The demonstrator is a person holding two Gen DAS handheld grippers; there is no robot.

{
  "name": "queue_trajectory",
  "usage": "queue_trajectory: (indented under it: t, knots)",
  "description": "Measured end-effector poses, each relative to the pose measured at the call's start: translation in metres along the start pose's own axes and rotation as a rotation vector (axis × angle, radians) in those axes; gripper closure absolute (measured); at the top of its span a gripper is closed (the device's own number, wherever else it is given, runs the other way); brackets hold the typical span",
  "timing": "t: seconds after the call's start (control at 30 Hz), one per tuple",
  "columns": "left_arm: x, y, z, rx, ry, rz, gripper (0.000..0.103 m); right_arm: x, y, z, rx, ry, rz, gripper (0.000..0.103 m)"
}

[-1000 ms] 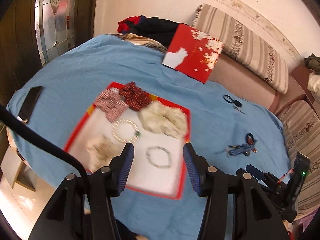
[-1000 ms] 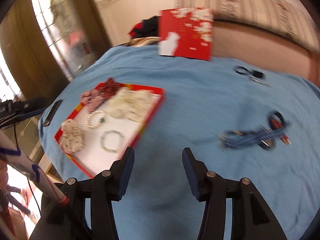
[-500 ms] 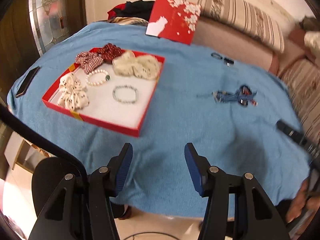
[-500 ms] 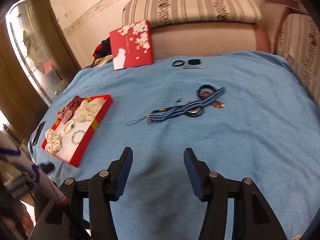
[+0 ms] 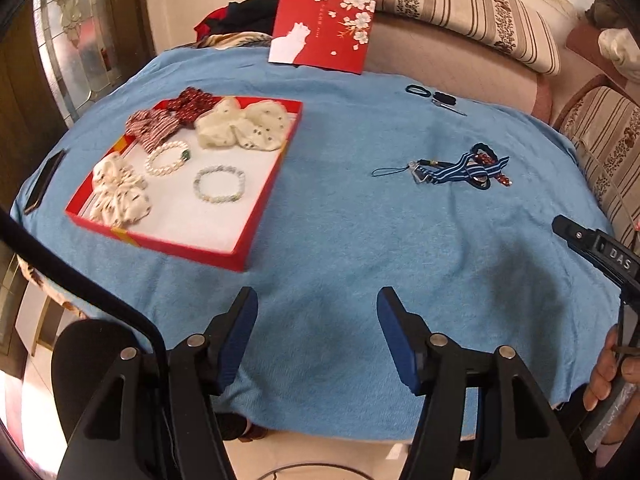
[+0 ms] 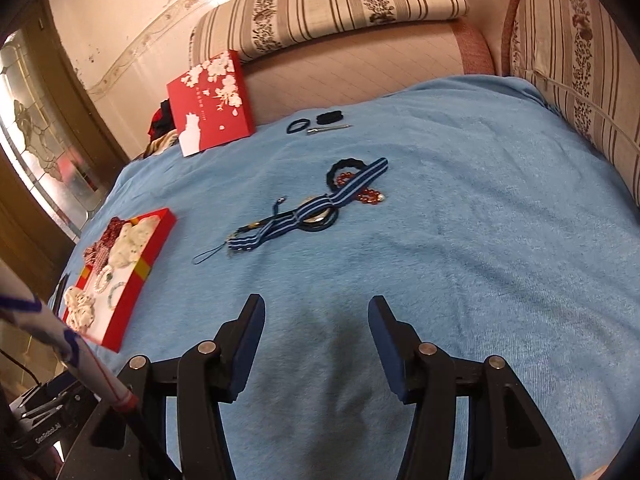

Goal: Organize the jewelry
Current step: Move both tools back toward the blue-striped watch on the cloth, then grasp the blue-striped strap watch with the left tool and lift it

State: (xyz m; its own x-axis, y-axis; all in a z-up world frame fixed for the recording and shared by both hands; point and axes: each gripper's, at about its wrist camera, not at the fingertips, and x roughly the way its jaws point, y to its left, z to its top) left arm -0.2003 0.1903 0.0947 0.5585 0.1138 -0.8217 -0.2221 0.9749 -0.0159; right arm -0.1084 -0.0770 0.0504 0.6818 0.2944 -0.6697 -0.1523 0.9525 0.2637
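Observation:
A red tray [image 5: 256, 216] [image 6: 160, 236] on the blue cloth holds a pale bead bracelet [image 5: 219, 184], a pearl bracelet [image 5: 166, 158], a cream scrunchie [image 5: 116, 194], a large cream scrunchie [image 5: 244, 126] and two red scrunchies [image 5: 154, 128]. Loose on the cloth lie a blue striped strap [image 5: 460, 170] [image 6: 304, 212], a red bead bracelet [image 6: 366, 194] and black hair ties [image 6: 340, 168]. My left gripper [image 5: 316, 310] is open and empty over the cloth's near edge. My right gripper [image 6: 316, 314] is open and empty, below the strap.
A red box lid [image 5: 324, 28] [image 6: 210, 104] leans against the striped sofa [image 5: 460, 8]. Black hair ties and a clip [image 5: 436, 98] [image 6: 318, 124] lie at the far edge. A phone [image 5: 44, 182] lies left of the tray.
Both grippers have pulled back from the tray toward the table's near edge. The left view now takes in the whole table; the right view has swung right toward the loose strap.

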Motion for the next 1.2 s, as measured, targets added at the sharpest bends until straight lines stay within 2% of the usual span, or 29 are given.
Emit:
queue_trajectory:
  t: [0.2,0.33,0.53,0.67,0.77,0.87,0.97,1.1,1.17,1.2]
  knots:
    - [0.013,0.001,0.031,0.000,-0.003,-0.005,0.042,0.020,-0.013,0.036,0.017,-0.062,-0.021,0.045]
    - [0.035,0.004,0.052,-0.041,0.036,-0.050,0.042,0.034,-0.031,0.069,0.083,-0.120,-0.017,0.045]
    - [0.077,-0.016,0.082,-0.004,0.096,-0.125,0.042,0.054,-0.061,0.103,0.100,-0.152,-0.038,0.045]
    - [0.093,-0.055,0.107,0.110,0.083,-0.205,0.042,0.074,-0.096,0.100,0.220,-0.105,-0.011,0.045]
    - [0.099,-0.089,0.118,0.211,0.049,-0.260,0.042,0.083,-0.114,0.098,0.317,-0.053,0.069,0.045]
    - [0.110,-0.127,0.125,0.320,0.028,-0.295,0.042,0.080,-0.114,0.100,0.309,-0.062,0.071,0.045]
    - [0.132,-0.155,0.129,0.382,0.057,-0.312,0.042,0.079,-0.111,0.100,0.291,-0.065,0.074,0.045]
    - [0.158,-0.176,0.130,0.438,0.095,-0.285,0.042,0.082,-0.106,0.098,0.266,-0.050,0.067,0.045]
    - [0.167,-0.181,0.127,0.481,0.122,-0.273,0.074,0.085,-0.103,0.098,0.252,-0.043,0.060,0.045]
    - [0.173,-0.182,0.125,0.498,0.159,-0.258,0.100,0.086,-0.102,0.097,0.245,-0.038,0.053,0.045]
